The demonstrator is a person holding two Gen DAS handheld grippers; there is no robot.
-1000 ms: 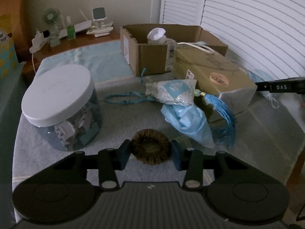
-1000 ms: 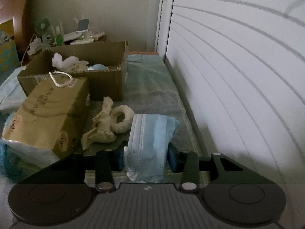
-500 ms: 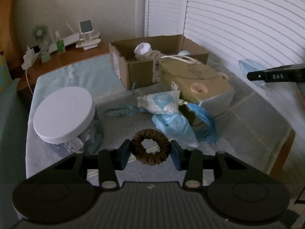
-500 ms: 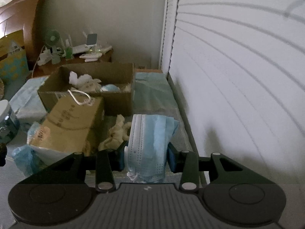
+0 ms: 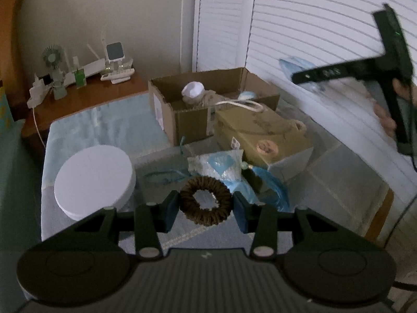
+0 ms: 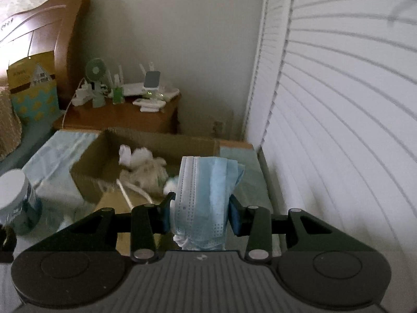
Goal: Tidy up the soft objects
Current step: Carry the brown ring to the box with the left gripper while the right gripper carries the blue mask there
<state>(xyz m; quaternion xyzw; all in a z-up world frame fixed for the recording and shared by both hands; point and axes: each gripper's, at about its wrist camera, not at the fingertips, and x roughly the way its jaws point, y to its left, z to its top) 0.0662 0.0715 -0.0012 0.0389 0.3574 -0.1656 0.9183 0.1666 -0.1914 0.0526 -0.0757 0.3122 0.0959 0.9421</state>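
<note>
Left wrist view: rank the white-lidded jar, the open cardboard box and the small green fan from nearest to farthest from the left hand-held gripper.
1. White-lidded jar: just ahead-left of the left hand-held gripper.
2. Open cardboard box: farther back, centre-right, soft things inside.
3. Small green fan: farthest, on the wooden nightstand at the back left.

A dim bedroom corner: a plain beige wall [image 6: 182,52] meets white louvred shutters [image 6: 351,104], which run along the right side and give the only pale light. A carved wooden headboard [image 6: 41,34] stands at left. Beside it, a brown wooden nightstand [image 6: 122,117] carries a small green desk fan [image 6: 95,71], a white router [image 6: 135,88] and a power strip [image 6: 80,96]. A light blue cloth [image 5: 117,127] covers the surface in front.
</note>
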